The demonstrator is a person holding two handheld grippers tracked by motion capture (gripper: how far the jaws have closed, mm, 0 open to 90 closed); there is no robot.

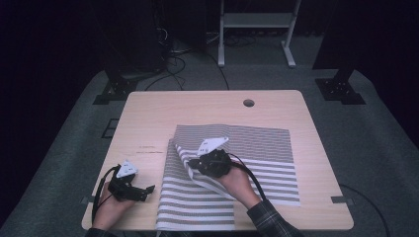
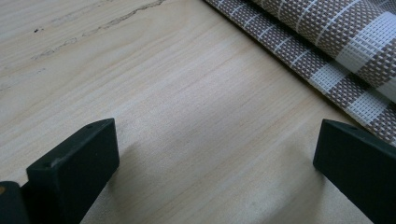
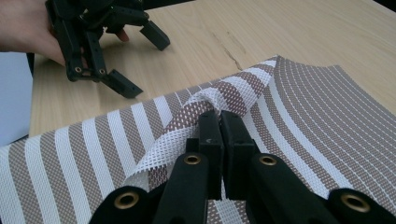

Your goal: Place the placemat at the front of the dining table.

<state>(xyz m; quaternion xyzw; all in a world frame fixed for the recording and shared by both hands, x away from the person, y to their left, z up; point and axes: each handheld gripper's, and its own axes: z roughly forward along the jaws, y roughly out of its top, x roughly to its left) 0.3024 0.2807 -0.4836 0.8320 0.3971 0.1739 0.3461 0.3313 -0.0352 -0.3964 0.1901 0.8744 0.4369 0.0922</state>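
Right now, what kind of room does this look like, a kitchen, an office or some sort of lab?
Most likely a lab or recording space, not a kitchen. A light wooden table with a cable hole stands on grey carpet, loose cables run over the floor behind it, and dark equipment stands surround it.

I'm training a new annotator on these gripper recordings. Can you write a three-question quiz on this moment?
1. True or false: the right gripper is shut on a raised fold of the striped mat.
2. What lies between the jaws of the left gripper? A) the mat B) bare table C) a cable
3. Fill in: near the far edge of the table there is a round ____.

Key: 1 true. 2 B; its jaws stand open and the mat's edge lies beside them. 3 hole.
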